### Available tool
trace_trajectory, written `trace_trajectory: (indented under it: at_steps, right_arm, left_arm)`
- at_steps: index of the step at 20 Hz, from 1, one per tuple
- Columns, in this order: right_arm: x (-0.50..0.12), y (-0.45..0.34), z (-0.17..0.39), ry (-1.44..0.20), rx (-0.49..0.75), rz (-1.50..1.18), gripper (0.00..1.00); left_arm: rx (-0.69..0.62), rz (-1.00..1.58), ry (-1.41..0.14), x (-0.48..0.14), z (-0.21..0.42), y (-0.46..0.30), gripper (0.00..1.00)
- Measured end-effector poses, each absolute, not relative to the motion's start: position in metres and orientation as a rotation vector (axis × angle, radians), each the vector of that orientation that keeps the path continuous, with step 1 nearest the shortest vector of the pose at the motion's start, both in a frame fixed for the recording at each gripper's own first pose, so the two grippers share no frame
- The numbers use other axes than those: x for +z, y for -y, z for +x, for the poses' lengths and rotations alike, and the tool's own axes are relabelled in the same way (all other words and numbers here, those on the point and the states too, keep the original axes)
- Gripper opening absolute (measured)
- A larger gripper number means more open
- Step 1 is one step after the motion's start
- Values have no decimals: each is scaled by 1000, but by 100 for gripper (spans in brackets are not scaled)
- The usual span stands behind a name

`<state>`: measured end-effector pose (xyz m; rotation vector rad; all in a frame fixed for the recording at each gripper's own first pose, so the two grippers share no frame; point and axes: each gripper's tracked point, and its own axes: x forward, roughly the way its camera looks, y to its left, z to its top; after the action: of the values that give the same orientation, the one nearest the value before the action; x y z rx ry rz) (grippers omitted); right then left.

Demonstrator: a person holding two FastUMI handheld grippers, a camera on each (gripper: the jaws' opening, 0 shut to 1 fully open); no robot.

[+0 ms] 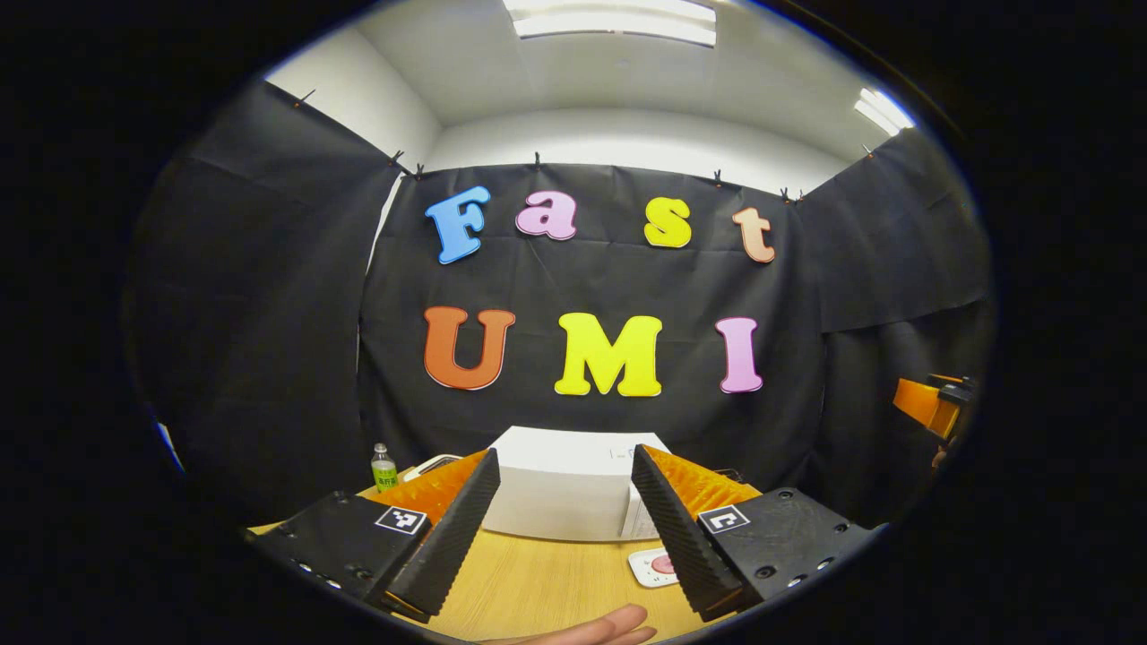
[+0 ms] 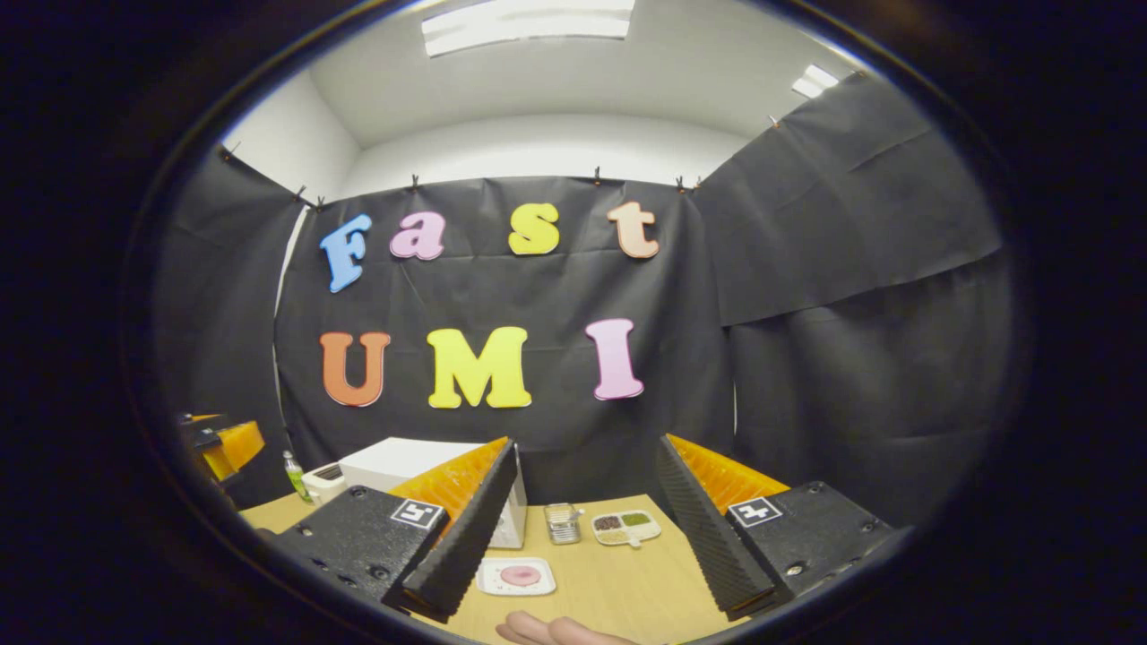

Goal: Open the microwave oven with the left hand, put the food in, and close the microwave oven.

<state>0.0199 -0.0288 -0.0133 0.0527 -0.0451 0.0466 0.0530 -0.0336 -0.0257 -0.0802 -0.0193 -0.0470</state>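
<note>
Two pairs of fingers, both spread wide, gripping nothing.
My left gripper point(image 1: 560, 524) faces the shut microwave point(image 1: 566, 484); my right gripper point(image 2: 582, 528) hangs above the counter point(image 2: 618, 582) near the food plate point(image 2: 517, 576).

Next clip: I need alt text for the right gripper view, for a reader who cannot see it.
The open hand-held gripper hangs above a wooden table, gripping nothing. Ahead sit a white microwave oven with its door shut, a white plate of pink food, a divided snack tray and a small metal rack.

No legible text besides wall letters.
</note>
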Motion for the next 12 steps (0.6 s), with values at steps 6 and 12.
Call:
trace_trajectory:
  at_steps: [6, 12]
  right_arm:
    - [-28, 45, 35, 37, 51, 66, 91]
    - [-36, 66, 61, 29, 15, 61, 91]
  left_arm:
    - [-66, -86, -35, -80, 128, 72, 94]
    - [-141, -28, -63, -151, 204, 128, 94]
